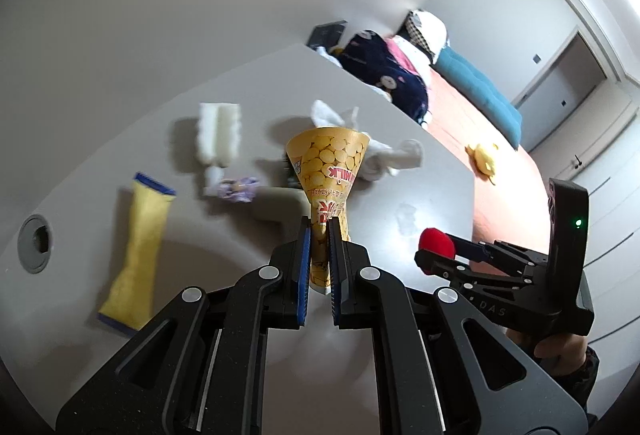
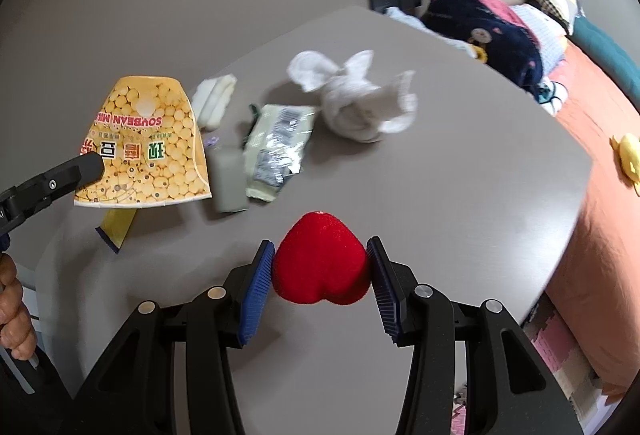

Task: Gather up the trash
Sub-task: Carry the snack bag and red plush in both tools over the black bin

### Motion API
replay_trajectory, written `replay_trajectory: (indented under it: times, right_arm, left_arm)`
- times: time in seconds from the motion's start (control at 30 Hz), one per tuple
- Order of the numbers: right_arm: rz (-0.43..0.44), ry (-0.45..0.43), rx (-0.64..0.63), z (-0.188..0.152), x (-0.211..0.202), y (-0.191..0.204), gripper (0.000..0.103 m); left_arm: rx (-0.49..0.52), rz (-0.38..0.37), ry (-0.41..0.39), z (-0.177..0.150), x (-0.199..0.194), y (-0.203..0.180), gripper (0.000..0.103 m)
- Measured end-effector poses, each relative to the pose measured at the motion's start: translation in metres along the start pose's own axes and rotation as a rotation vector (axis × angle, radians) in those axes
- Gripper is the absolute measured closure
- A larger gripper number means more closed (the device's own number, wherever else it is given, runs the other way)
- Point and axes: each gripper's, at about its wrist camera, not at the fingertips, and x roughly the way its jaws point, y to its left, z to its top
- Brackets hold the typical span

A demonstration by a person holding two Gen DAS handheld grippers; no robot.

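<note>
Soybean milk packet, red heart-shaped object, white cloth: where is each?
Soybean milk packet (image 2: 146, 143): right wrist view, middle of its printed face.
Red heart-shaped object (image 2: 320, 261): right wrist view, centre of its front.
White cloth (image 2: 352, 107): right wrist view, its bunched middle.

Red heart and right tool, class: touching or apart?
Touching. The right wrist view shows the right tool with both blue pads pressed against the red heart.

The soy-milk packet is yellow, printed all over with pale round beans and red lettering. The heart is plain bright red. Both grippers are black with blue ribbed pads. The tabletop is grey, the crumpled cloth white, the long wrapper yellow with blue ends.
</note>
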Motion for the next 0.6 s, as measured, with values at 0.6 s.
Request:
replay_trajectory:
  times: [0.6]
  right_arm:
    - [-0.077, -0.059, 0.155, -0.018, -0.051, -0.111, 0.054]
  left_arm:
    - [0.170, -0.078, 0.072, 0.001, 0.061, -0.117, 0.096]
